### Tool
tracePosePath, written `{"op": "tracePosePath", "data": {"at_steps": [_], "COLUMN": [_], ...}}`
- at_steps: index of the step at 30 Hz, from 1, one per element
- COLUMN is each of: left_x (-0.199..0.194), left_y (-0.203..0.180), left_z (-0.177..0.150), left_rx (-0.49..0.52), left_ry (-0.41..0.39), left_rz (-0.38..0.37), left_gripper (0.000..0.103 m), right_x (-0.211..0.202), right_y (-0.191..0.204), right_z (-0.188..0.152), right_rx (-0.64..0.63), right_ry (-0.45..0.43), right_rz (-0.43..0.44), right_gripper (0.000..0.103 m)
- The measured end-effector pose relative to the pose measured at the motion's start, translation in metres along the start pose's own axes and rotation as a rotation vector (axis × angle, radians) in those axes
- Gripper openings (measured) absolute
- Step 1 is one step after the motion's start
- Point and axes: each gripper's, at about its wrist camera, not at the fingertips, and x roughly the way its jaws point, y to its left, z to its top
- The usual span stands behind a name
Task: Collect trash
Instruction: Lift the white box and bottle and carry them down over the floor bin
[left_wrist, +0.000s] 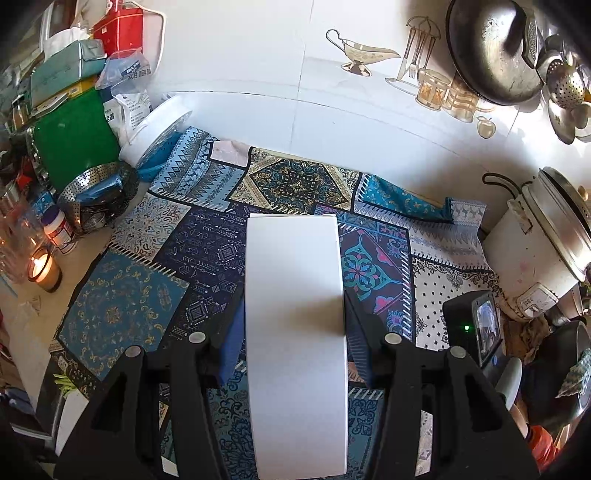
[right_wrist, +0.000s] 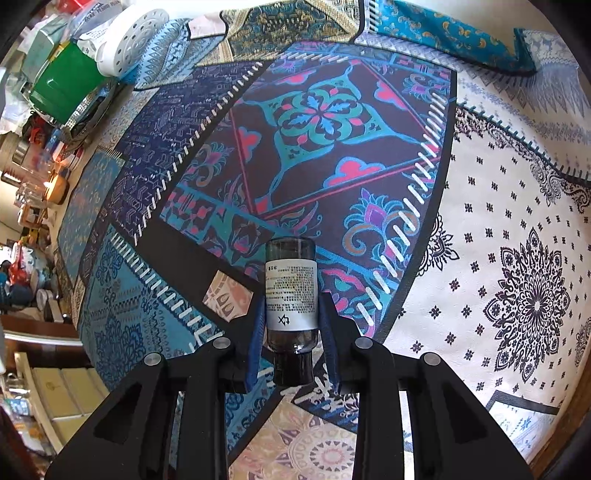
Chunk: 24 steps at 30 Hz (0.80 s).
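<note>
Patchwork-print blue tablecloth (right_wrist: 480, 258). Left gripper (left_wrist: 295, 332) clamps a plain white rectangular box (left_wrist: 295, 314). Right gripper (right_wrist: 291, 325) pinches a dark glass bottle with white label (right_wrist: 291, 295); contents indiscernible.

I see a plain white box (left_wrist: 295, 332) against my black left gripper (left_wrist: 295, 325) with blue pads. The cloth (left_wrist: 147, 306) on the surface is patchwork: teal with gold scrolls, navy geometric, white with black dots. My right gripper (right_wrist: 291, 317), also black and blue, frames a dark smoky bottle (right_wrist: 291, 295) with a white printed label. A green box (left_wrist: 74, 147) sits far left.
</note>
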Motion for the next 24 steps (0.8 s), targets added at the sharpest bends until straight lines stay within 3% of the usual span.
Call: {"op": "tracePosePath", "data": {"at_steps": [5,14,18,24], "left_x": [-0.019,-0.065,-0.090,-0.120], "left_y": [0.007,0.038,0.065,0.116], "left_z": [-0.010,-0.039,-0.069,-0.128], "left_rx": [0.023,0.066,0.107,0.147], "left_ry": [-0.016,-0.063,-0.062,-0.016], "left_rz": [-0.004,-0.081,-0.134,-0.167], "left_gripper": [0.050,0.050,0.050,0.050], "right_x": [-0.010,-0.092,-0.116,-0.116], "right_y": [0.012,0.068,0.108,0.170], "right_z": [-0.008,-0.053,-0.084,-0.142], "right_rx": [0.037,0.080,0.101,0.156], "right_ry": [-0.061,-0.283,-0.364,-0.415], "right_rz": [-0.022,-0.032,-0.059,-0.065], "right_gripper": [0.026,0.026,0.026,0.026]}}
